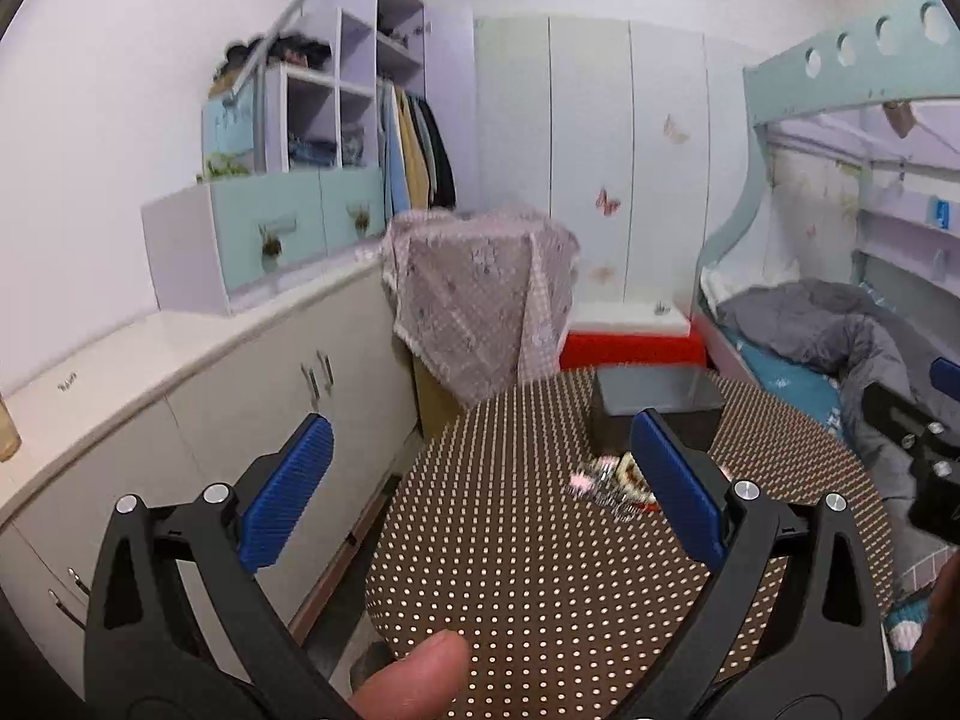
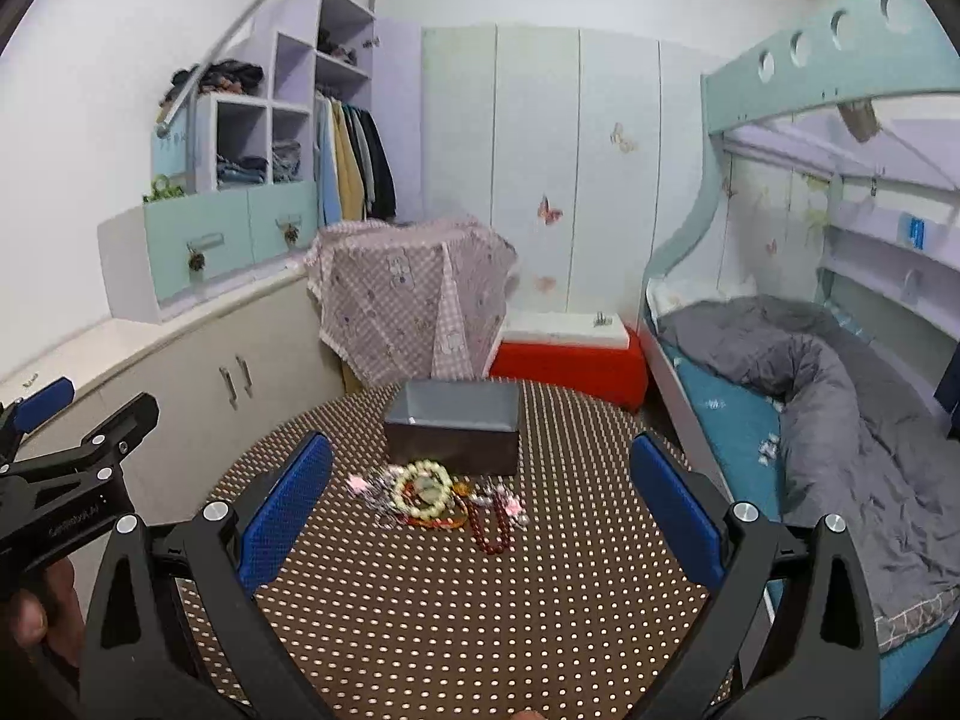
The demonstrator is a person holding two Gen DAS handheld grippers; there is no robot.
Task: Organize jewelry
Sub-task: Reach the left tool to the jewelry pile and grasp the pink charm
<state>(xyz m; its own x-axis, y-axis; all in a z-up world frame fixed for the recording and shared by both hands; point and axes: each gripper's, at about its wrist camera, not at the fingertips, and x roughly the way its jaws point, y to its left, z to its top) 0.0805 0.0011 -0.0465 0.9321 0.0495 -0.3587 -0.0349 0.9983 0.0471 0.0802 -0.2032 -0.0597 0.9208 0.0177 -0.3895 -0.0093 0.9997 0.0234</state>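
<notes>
Both grippers gaped wide and empty, but the jewelry pile (image 2: 441, 495) sat dead ahead of the right gripper (image 2: 480, 510), left gripper (image 1: 480, 480) off-side.

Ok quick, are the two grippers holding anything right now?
Left gripper: open, holding nothing.
Right gripper: open, holding nothing.

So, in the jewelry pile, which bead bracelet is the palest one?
The pale green bead bracelet lying on top of the pile, just in front of the dark box. The dark red bead string beside it is far darker.
</notes>
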